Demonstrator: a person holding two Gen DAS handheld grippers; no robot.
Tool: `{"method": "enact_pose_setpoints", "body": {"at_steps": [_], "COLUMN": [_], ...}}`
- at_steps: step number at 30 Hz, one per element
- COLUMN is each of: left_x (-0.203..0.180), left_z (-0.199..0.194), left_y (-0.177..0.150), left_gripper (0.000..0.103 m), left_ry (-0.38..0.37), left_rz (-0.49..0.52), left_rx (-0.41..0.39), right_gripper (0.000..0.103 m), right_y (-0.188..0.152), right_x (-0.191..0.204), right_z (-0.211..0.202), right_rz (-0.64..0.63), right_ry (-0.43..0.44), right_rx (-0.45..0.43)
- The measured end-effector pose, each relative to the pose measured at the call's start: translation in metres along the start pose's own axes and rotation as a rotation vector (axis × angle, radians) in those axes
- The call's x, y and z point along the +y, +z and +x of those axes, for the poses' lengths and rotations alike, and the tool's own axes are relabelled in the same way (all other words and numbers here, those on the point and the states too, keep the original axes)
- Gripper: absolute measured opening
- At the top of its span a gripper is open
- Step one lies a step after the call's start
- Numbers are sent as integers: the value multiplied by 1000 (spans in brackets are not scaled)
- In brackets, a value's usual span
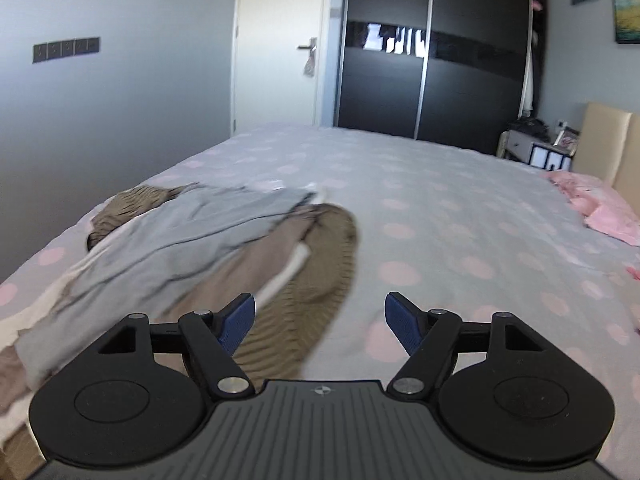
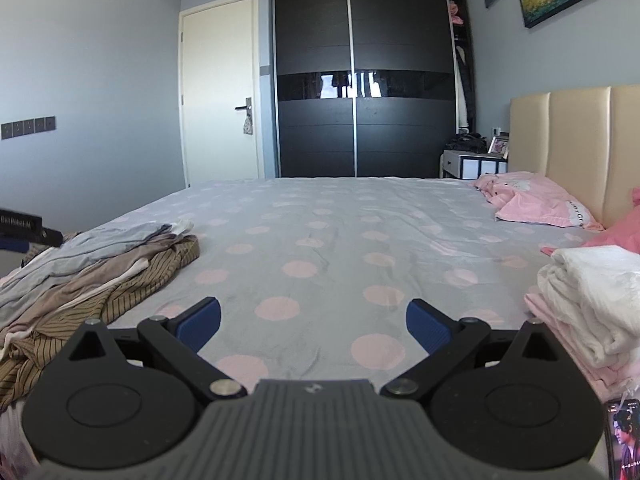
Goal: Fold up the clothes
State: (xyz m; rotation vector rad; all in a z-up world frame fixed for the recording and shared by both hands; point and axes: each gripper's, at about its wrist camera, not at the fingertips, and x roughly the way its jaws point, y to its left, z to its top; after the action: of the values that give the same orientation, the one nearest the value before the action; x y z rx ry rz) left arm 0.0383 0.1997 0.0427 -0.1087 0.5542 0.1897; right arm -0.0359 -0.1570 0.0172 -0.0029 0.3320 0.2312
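Now both grippers hang over the bed (image 2: 320, 240), neither gripping anything. Left gripper (image 1: 320, 320) has jaws spread wide, nothing btwn the blue pads; right gripper (image 2: 313, 324) likewise released, only dotted sheet showing in the gap.

Unfolded pile of clothes (image 1: 192, 248) lies at roughly 10 o'clock from the left gripper, its near edge just beside the left pad (view is blurred, so contact can't be told). A grey garment (image 1: 180, 232) sits on top, over a brown striped garment (image 1: 320, 272). Pile's long axis runs diagonally, from 7 o'clock up toward 12.

From the right wrist view the same pile (image 2: 100, 276) is off at 9 o'clock, well apart from that gripper. So the left hand is clearly nearer and probably makes the pick.

Folded stack (image 2: 592, 304), white on pink, sits at 3 o'clock of the right gripper, w/ a pink pillow (image 2: 532, 200) beyond.
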Motion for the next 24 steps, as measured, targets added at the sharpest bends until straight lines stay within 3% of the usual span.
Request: {"method": "enact_pose_setpoints", "body": {"at_steps": [2,5,12,19,24], "left_x": [25,55,111,161,177], "left_z": [11,32,92,148,171], "left_y": [9,17,19,22,10], "left_gripper": [69,53,53,46,47], "left_ry": [23,78,177,283,333], "left_rz": [1,37,123,163,209], "left_rx": [15,33,74,121,151], "right_gripper": [100,100,100,100,100], "right_y": [-1,-4,-10,-21,-28], "right_x": [5,8,11,7,8], "right_z": [3,10,34,56,68], "right_rz": [-18,-32,-51,-77,-82], "right_ry": [12,13,-7,-34,-38], "right_rx": [7,29,104,183,224]}}
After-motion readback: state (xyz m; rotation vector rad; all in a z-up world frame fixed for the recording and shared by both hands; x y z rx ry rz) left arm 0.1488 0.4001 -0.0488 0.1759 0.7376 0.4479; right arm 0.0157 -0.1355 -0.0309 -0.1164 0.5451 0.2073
